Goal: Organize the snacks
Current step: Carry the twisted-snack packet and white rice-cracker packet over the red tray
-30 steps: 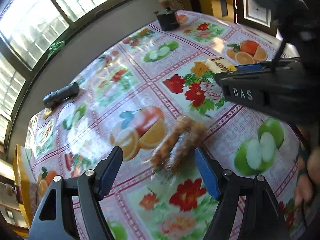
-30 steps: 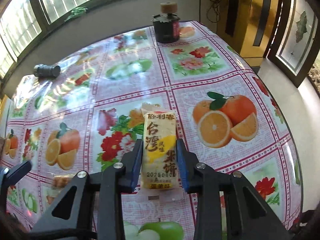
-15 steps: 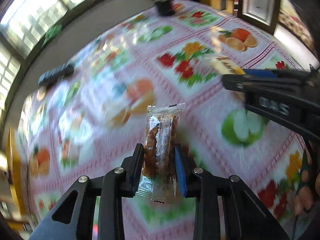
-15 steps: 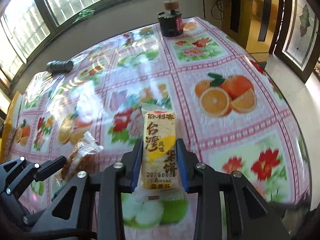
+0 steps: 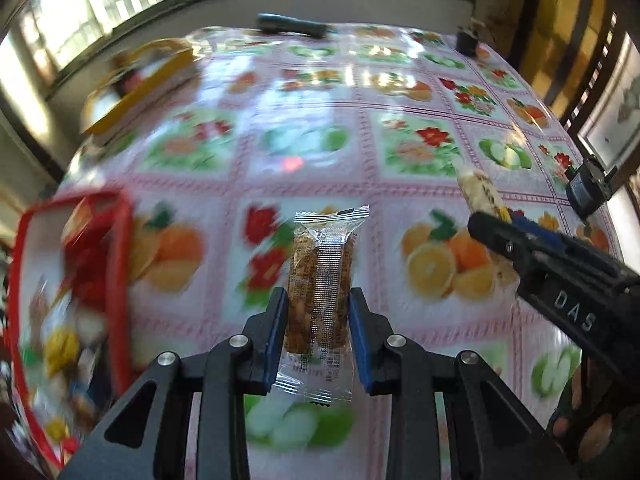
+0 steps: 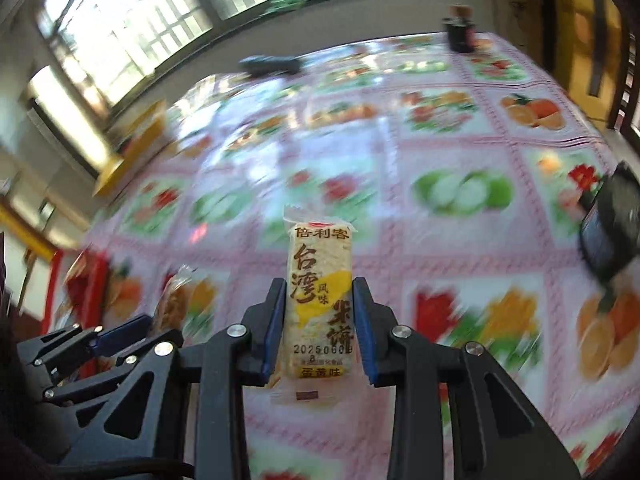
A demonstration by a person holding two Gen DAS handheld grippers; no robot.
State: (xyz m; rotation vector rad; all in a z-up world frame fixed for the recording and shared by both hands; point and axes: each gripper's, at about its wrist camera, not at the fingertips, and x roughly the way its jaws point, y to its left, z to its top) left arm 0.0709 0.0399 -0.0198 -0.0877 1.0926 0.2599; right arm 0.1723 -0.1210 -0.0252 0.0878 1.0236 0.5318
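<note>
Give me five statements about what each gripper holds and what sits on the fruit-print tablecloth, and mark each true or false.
1. The left gripper is shut on a clear-wrapped brown snack bar. True.
2. The right gripper is open with nothing in it. False: it is shut on a pale yellow rice cracker packet with printed characters.
3. A red-rimmed tray holding packaged snacks sits at the left of the left wrist view. True.
4. The clear-wrapped brown snack bar lies flat on the fruit-print tablecloth. False: it stands out between the left gripper's pads, above the cloth.
5. A dark cylindrical object lies at the table's far edge, near the window. True.
</note>
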